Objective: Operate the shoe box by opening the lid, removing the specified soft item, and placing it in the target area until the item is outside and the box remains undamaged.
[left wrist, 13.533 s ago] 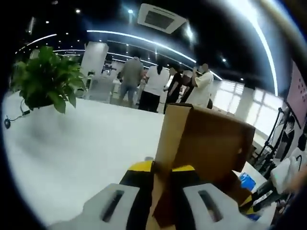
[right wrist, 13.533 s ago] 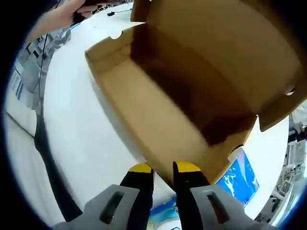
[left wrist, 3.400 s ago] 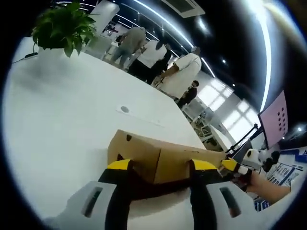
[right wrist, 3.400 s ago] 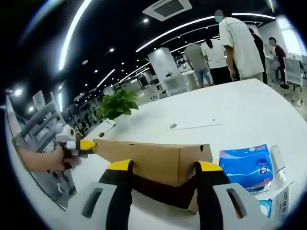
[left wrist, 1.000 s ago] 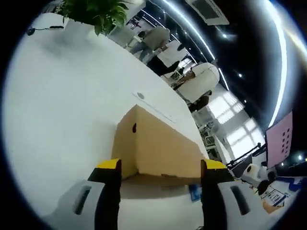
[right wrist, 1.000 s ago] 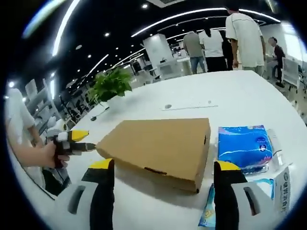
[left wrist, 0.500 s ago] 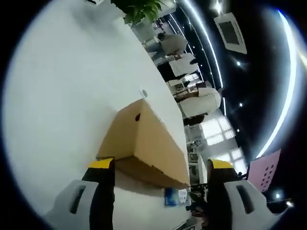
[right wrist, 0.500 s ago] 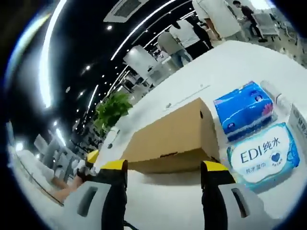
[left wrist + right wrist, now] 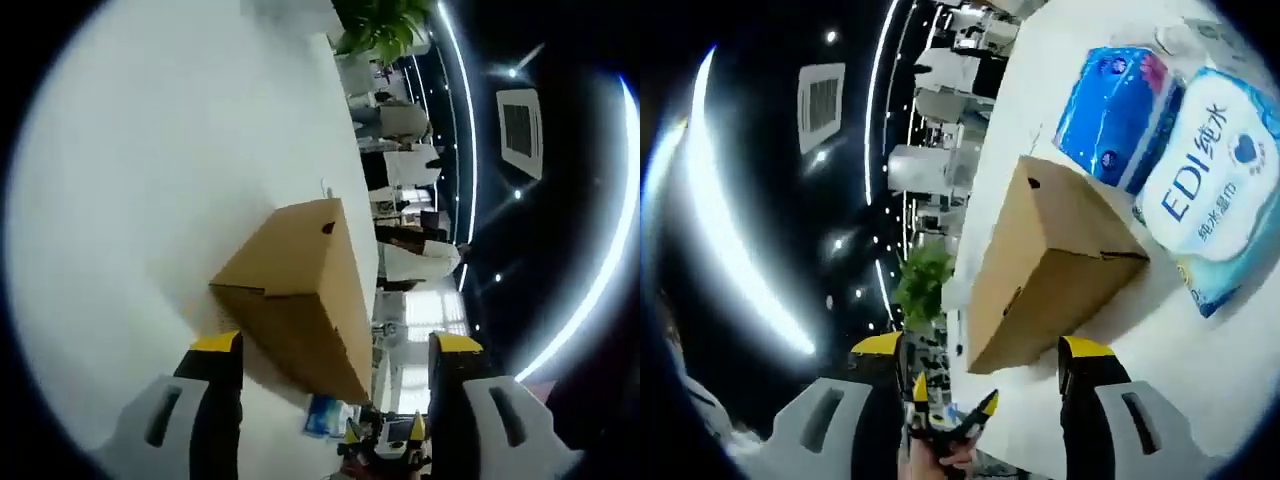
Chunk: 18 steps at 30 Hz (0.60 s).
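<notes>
The brown cardboard shoe box [image 9: 300, 285] lies on the white table [image 9: 120, 200] with its lid shut. My left gripper [image 9: 335, 345] is open in front of the box and apart from it, with nothing between its fingers. My right gripper [image 9: 981, 347] is open too and also holds nothing; the shoe box [image 9: 1050, 265] sits beyond it. A blue tissue pack [image 9: 1115, 100] and a white EDI pack [image 9: 1200, 185] lie on the table beside the box. The left gripper [image 9: 950, 415], held by a hand, appears low in the right gripper view.
A green potted plant [image 9: 385, 25] stands at the table's far end, also visible as plant [image 9: 925, 280]. Several people [image 9: 405, 170] stand beyond the table. The blue pack [image 9: 320, 415] peeks out past the box. Bare table [image 9: 1120, 385] spreads around the box.
The box, open earlier, now has its lid shut and both grippers have let go of it. Both views have rolled sharply in the last second; the box itself stays put.
</notes>
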Available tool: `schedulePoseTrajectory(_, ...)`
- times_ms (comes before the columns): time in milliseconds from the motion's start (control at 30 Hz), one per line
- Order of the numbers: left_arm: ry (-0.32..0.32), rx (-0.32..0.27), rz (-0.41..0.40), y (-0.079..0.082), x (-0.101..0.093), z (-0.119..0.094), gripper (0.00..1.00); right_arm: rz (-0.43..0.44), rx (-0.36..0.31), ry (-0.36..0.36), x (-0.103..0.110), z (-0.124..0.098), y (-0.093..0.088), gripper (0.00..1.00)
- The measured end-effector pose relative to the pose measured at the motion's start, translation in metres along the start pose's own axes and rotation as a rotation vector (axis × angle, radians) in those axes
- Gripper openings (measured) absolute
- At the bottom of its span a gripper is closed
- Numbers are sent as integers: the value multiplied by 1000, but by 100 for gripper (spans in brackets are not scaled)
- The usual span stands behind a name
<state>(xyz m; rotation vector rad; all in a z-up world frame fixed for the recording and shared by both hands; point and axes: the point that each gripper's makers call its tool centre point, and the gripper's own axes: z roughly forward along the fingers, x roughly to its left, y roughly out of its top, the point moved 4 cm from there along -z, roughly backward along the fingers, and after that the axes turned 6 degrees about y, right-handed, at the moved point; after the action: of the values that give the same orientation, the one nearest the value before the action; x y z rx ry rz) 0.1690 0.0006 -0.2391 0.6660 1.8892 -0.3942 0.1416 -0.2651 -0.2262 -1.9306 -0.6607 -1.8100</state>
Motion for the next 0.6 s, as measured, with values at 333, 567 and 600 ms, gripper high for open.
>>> schedulePoseTrajectory(333,-9,-56,-53,1,13,3,74,72,-210,-17,-19,-6,18,58)
schedulePoseTrajectory(567,-26,-86,-26,3,16,9,68,87,-247,-32,-29,-2,20,62)
schedulePoseTrajectory(600,-27,-109,-44,5,19,10,67,94,-254,-32,-30,-2,21,61)
